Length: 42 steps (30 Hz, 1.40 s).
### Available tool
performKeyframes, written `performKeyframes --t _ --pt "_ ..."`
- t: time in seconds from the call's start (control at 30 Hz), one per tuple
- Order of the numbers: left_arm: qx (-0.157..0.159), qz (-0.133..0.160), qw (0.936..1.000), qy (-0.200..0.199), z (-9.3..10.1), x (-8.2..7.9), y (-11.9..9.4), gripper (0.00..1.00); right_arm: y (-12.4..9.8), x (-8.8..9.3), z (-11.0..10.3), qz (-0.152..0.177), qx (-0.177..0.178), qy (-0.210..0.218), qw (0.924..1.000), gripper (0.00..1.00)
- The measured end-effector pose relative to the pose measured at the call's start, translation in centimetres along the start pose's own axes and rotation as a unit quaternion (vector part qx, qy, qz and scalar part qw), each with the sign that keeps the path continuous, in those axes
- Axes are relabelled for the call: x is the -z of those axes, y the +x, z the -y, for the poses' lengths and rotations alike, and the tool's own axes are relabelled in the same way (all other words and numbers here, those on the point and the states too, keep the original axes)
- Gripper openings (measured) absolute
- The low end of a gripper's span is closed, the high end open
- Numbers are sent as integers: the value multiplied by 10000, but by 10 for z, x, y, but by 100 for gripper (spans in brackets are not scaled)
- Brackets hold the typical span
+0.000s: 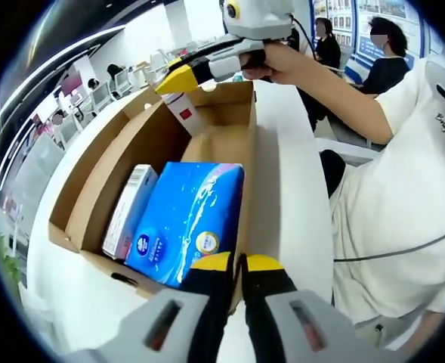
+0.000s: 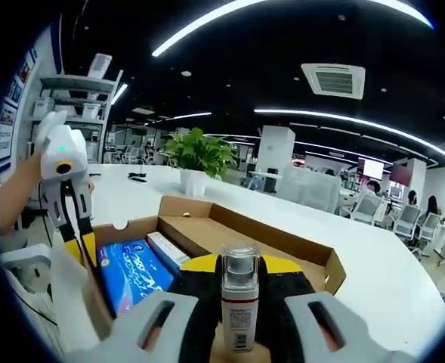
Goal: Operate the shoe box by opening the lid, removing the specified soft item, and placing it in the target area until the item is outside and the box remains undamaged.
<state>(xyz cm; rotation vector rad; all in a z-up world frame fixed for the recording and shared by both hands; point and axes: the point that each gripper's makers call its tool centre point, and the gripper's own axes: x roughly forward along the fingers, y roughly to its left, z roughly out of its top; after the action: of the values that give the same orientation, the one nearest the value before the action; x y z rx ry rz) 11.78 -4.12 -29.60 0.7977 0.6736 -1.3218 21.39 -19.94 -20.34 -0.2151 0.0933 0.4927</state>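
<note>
White table [image 2: 403,280]: right gripper [image 2: 239,281] clamps upright bottle [image 2: 239,306] above box [image 2: 282,240]; left gripper [image 1: 238,266] pinches box wall.

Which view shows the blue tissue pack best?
Left gripper view: the blue tissue pack lies face-up in the box, its printed top nearly all visible. Right gripper view shows it smaller and at an angle, partly cut off by the right tongs.

Open-plan office: desk rows [image 2: 403,219], ceiling light strips [image 2: 343,121], potted plant [image 2: 199,155], seated staff [image 1: 384,57].
</note>
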Motion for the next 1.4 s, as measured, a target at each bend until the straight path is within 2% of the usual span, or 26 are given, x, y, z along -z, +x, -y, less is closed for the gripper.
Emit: performKeyframes --t 0.1,0.2,0.43,0.67,0.83,1.03,1.13,1.2,1.4 --pt "8 -18 10000 -9 0 0 0 4 -5 0 3 88 75 61 9999 18" --pt "2 -19 10000 -3 0 0 0 4 -11 -8 2 420 32 131 9990 18" --pt "-13 -8 10000 -6 0 0 1 4 -21 -11 3 401 73 156 9990 18" --pt "-18 -5 10000 -12 0 0 1 4 -37 -30 4 673 90 336 9971 18" --pt "-17 10 10000 14 1 0 1 4 -42 -36 6 735 125 485 9960 18" --pt "-15 45 10000 34 1 -1 0 4 -53 -46 10 876 336 393 9948 18" --pt "-14 40 10000 27 0 -1 0 4 -60 -51 19 911 548 208 9941 18" --pt "-16 39 10000 30 0 -1 0 4 -63 -52 23 891 581 160 9942 18" --pt "-15 40 10000 48 0 -1 0 4 -73 -57 30 1148 615 -84 9914 18"
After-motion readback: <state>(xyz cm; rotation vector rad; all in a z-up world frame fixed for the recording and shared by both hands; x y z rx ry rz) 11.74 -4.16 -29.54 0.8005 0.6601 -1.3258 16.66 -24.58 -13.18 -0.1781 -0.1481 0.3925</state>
